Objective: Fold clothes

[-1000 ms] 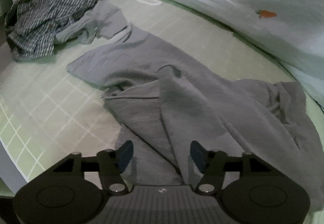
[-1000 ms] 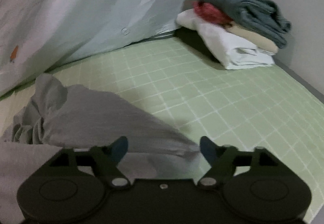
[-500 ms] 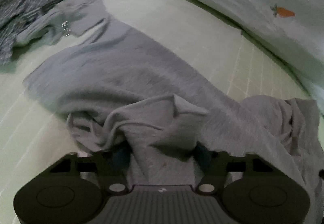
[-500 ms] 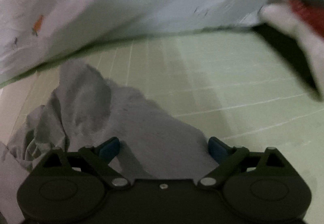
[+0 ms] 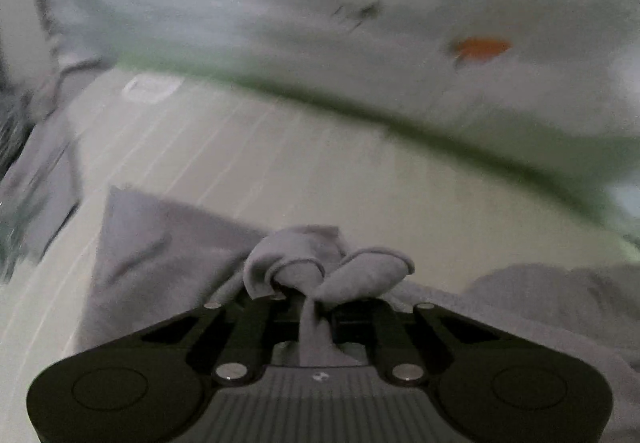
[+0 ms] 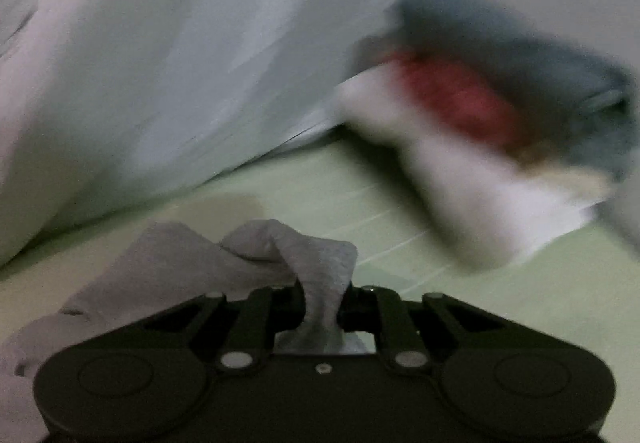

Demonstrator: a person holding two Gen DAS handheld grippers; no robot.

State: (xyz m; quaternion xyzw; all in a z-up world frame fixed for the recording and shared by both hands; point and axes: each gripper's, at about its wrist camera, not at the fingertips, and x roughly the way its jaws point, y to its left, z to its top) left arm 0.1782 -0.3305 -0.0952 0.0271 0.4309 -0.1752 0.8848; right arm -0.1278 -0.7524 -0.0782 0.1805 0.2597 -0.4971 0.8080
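A grey garment (image 5: 160, 243) lies on the pale green checked bed sheet (image 5: 320, 163). My left gripper (image 5: 310, 303) is shut on a bunched fold of the garment, which bulges out above the closed jaws. My right gripper (image 6: 320, 303) is shut on another edge of the same grey garment (image 6: 180, 263), with cloth trailing off to the left. Both views are blurred by motion.
A pale duvet with a small orange carrot print (image 5: 480, 47) rises behind the bed sheet. A stack of folded clothes (image 6: 480, 123), white, red and dark grey-blue, sits at the right by the wall. Other crumpled clothes (image 5: 24, 147) lie at the far left.
Both grippers were open over the grey garment a second ago. They have since dropped onto it and shut on the cloth, and both views have swung upward.
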